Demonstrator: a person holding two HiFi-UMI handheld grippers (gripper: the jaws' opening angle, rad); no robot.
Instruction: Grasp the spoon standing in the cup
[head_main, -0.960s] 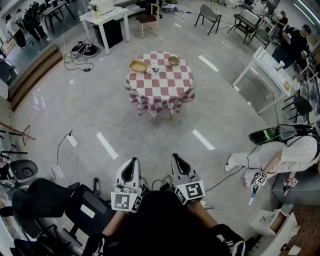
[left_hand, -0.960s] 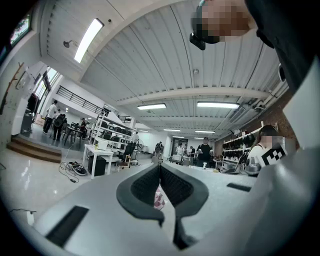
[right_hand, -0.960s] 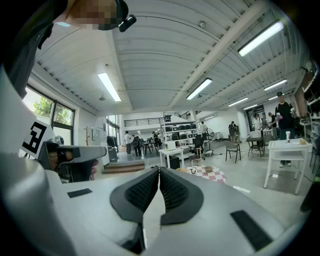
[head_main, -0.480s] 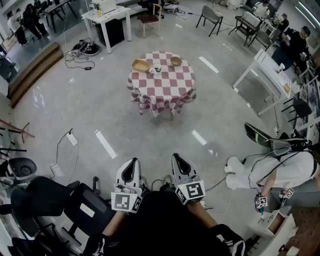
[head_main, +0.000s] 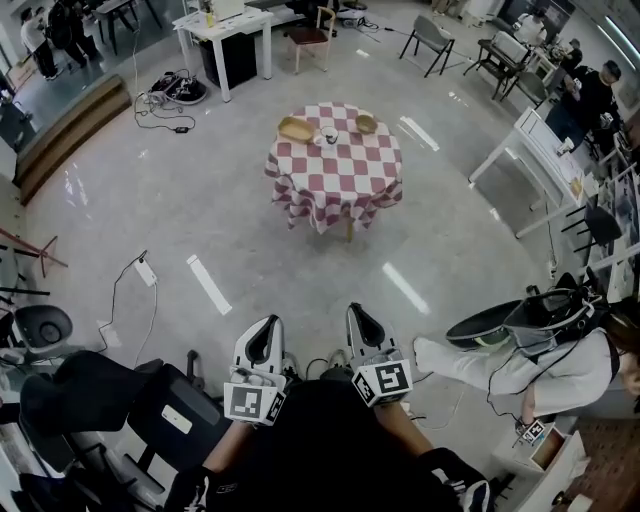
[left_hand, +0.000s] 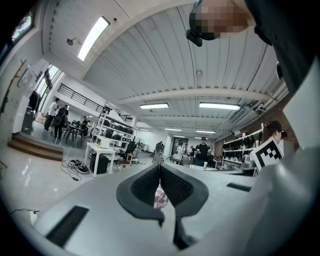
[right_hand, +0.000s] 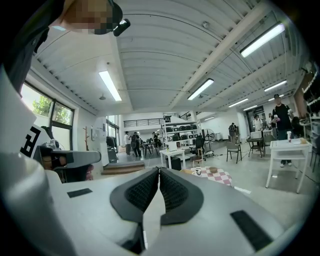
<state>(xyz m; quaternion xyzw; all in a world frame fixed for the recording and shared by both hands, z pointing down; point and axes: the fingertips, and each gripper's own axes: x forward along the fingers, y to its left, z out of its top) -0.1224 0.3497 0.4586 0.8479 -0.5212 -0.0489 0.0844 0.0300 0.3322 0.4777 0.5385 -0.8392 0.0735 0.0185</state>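
Left tongs (head_main: 266, 322) and right tongs (head_main: 356, 310) are both pressed shut and empty, low by the person's body. Well apart from them, the white cup (head_main: 329, 135) stands on the round red-and-white checked worktop (head_main: 335, 180) between two tan bowls (head_main: 296, 128); its spoon is too small to make out.

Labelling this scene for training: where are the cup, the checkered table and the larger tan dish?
cup (head_main: 329, 135): head view, its white body.
checkered table (head_main: 338, 180): head view, bare cloth near the middle.
larger tan dish (head_main: 296, 128): head view, its centre.
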